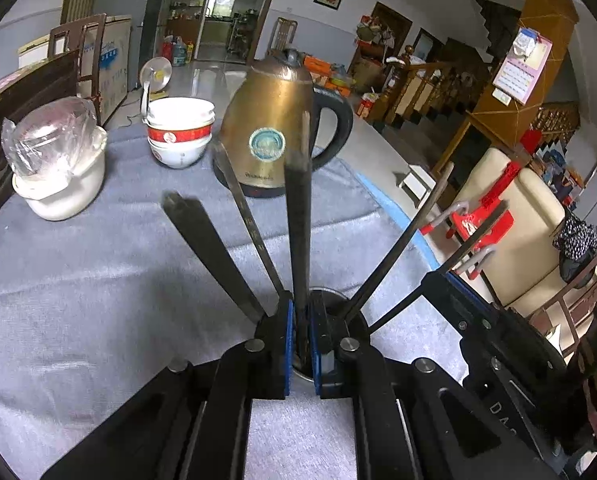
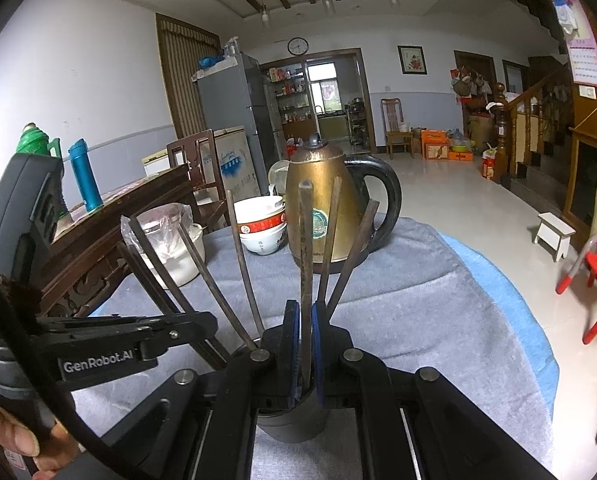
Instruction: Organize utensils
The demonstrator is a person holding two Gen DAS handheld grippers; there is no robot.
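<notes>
Several dark chopsticks stand fanned out in a metal holder cup on the grey cloth. In the left wrist view my left gripper is over the cup, its blue pads shut on one upright chopstick. The right wrist view shows my right gripper shut on another upright chopstick whose lower end goes into the cup. Most of the cup is hidden behind the jaws in both views.
Behind the cup stand a brass kettle, stacked red-and-white bowls and a white jar under a plastic bag. The cloth-covered table ends at the right. A hand grips the left unit. A wooden table stands at the left.
</notes>
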